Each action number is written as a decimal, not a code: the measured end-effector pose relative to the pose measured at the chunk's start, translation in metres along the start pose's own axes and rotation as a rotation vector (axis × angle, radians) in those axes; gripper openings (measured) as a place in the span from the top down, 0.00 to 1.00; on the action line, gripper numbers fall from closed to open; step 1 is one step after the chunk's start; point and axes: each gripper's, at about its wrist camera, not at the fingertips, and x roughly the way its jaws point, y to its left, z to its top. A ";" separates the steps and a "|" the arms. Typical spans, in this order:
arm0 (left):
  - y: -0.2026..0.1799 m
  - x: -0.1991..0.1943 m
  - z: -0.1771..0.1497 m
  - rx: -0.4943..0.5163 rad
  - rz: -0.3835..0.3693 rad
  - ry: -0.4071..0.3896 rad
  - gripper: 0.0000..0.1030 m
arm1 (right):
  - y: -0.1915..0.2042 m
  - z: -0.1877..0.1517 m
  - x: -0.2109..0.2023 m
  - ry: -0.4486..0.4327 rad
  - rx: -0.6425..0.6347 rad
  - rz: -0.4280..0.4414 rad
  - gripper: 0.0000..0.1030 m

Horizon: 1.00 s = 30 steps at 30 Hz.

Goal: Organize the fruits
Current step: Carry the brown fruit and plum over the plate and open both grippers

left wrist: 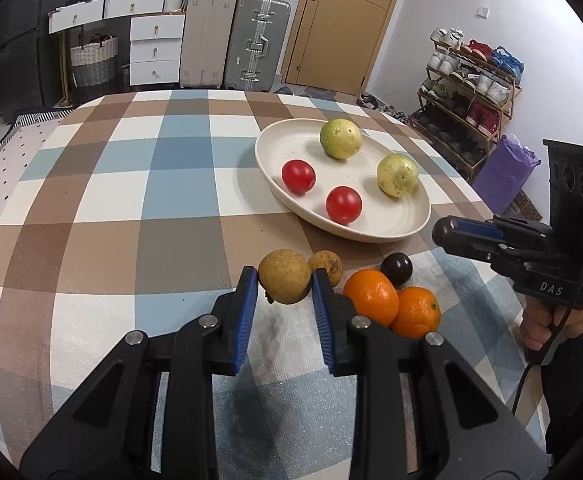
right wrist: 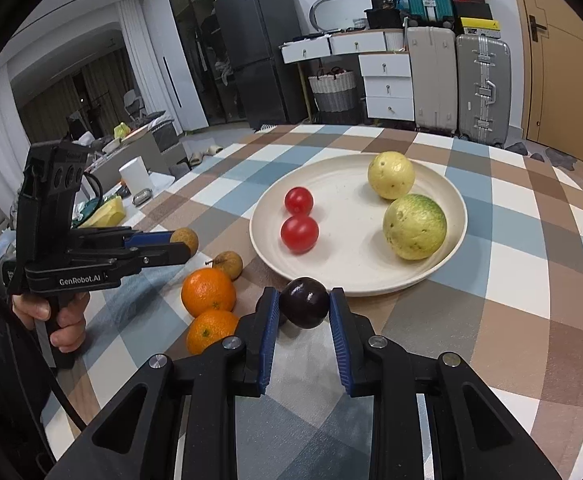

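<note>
Checked table (left wrist: pixel 139 200), cream plate (left wrist: pixel 355 228) upper right holding guavas and tomatoes; left tongs (left wrist: pixel 284 280) clenched on tan longan (left wrist: pixel 284 276), right tongs (right wrist: pixel 304 300) on dark plum (right wrist: pixel 304 307): round fruit may slip out, roll.

The plate (right wrist: pixel 447 196) looks like matt cream ceramic with faint concentric ridges. On it, the two tomatoes (right wrist: pixel 299 233) are smooth and glossy, and the two guavas (right wrist: pixel 414 227) have dull, pitted, blotchy skin. Just in front of the plate, the dark plum (right wrist: pixel 304 307) is smooth with a bright sheen. Left of the plate, the oranges (right wrist: pixel 208 291) show finely dimpled, slightly shiny peel, and the brown round fruits (left wrist: pixel 284 276) are rough and matt. The surface (left wrist: pixel 139 184) under the plate wears a checked woven cloth, matt. Each claw (left wrist: pixel 284 280) is matt black plastic with ribbed blue rubbery pads (left wrist: pixel 247 292) and shiny metal pins.
</note>
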 end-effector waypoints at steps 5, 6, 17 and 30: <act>-0.001 -0.003 0.002 0.003 0.011 -0.024 0.76 | -0.008 0.003 -0.004 -0.036 0.031 -0.027 0.75; -0.002 -0.004 0.002 0.005 0.015 -0.030 0.76 | -0.009 0.004 -0.005 -0.039 0.036 -0.034 0.75; -0.019 -0.006 0.012 0.035 0.025 -0.081 0.76 | -0.026 0.008 -0.017 -0.121 0.107 -0.095 0.75; -0.039 0.019 0.054 0.074 0.024 -0.111 0.76 | -0.033 0.007 -0.018 -0.151 0.142 -0.119 0.75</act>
